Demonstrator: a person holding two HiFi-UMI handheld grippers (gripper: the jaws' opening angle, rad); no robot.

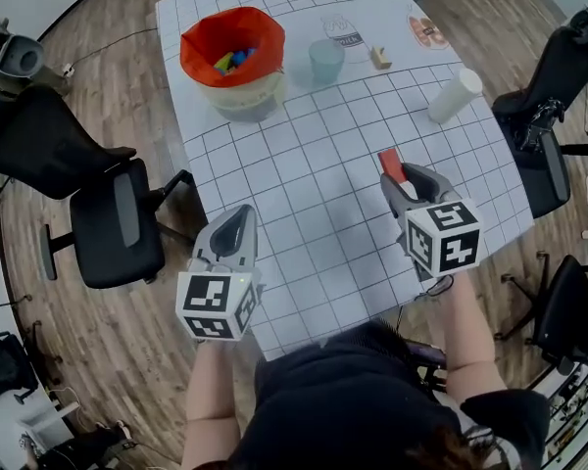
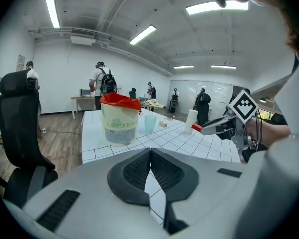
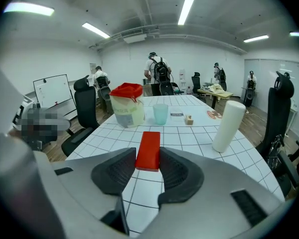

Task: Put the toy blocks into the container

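My right gripper is shut on a flat red block, which sticks out ahead of the jaws and hangs above the gridded table. That red block shows at the right of the head view. The container, a pale tub lined with a red bag, stands at the table's far left with several coloured blocks inside. My left gripper hovers at the near left edge, its jaws closed tip to tip with nothing between them. From the left gripper view the container lies ahead.
A light blue cup, a small wooden piece, a white cylinder and two printed cards lie on the far half of the table. Black office chairs stand on both sides. People stand far back in the room.
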